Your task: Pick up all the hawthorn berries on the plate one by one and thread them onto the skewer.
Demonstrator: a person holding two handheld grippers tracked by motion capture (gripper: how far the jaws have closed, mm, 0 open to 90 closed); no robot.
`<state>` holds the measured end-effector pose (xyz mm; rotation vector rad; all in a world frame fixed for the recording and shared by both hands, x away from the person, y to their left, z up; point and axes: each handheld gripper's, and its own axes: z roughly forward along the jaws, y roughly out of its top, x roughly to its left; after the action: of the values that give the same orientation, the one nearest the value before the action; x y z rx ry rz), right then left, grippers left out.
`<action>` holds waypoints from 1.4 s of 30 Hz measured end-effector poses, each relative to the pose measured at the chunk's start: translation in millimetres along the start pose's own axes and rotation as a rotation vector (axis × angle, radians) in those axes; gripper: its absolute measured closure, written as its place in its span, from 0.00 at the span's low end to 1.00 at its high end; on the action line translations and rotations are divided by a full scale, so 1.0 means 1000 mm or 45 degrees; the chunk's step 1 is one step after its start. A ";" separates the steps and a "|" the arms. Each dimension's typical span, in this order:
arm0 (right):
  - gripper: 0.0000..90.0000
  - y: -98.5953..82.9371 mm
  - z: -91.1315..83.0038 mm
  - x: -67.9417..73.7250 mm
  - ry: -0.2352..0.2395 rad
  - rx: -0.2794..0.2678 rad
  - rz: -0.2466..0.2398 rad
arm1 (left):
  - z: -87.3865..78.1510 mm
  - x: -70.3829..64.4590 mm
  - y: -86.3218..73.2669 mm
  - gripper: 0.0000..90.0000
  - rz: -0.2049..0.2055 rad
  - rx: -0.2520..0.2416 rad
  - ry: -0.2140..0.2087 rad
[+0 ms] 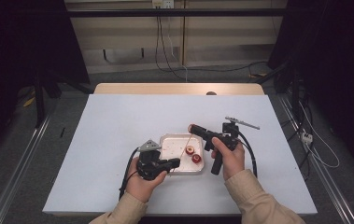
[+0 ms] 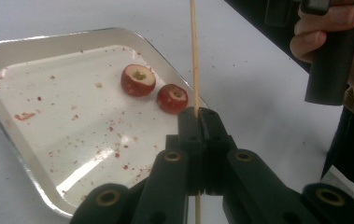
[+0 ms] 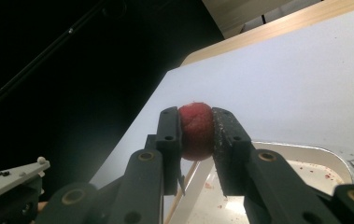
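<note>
While tray (image 2: 6, 51) holds two fruits (image 2: 138, 80)

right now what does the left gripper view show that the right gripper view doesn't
Left gripper view: the left gripper shut on a wooden skewer, and two cored red fruits lying in the tray. Right gripper view: the right gripper shut on a third red fruit, held up. Both: the crumb-flecked metal tray on the white table.

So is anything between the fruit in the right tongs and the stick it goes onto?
Nothing visible. The right tongs clamp the red fruit above the tray, and the stick held by the left tongs rises to it unobstructed.
</note>
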<state>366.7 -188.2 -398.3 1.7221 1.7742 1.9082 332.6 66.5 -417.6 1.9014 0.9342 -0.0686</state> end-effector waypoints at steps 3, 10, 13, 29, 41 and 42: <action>0.83 -0.001 0.002 0.003 0.015 -0.002 0.009 | 0.004 -0.003 -0.002 0.99 -0.016 0.012 -0.022; 0.83 -0.005 0.006 0.006 -0.002 -0.006 -0.031 | 0.005 0.000 -0.004 0.99 -0.083 -0.025 -0.027; 0.83 -0.008 0.007 0.007 0.004 0.003 -0.025 | -0.001 0.003 -0.002 1.00 -0.103 -0.068 -0.012; 0.76 -0.006 0.005 0.004 -0.013 0.046 -0.074 | 0.003 0.000 -0.003 1.00 -0.037 -0.014 0.031; 0.83 -0.007 0.005 0.003 0.019 0.042 0.000 | -0.001 -0.002 -0.003 1.00 -0.017 -0.066 0.085; 0.83 -0.007 0.005 0.004 0.019 0.043 0.000 | -0.001 -0.002 -0.003 1.00 -0.015 -0.065 0.086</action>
<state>364.3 -179.6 -402.2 1.7234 1.8221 1.9069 328.5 66.9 -418.6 1.8607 0.9838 0.0120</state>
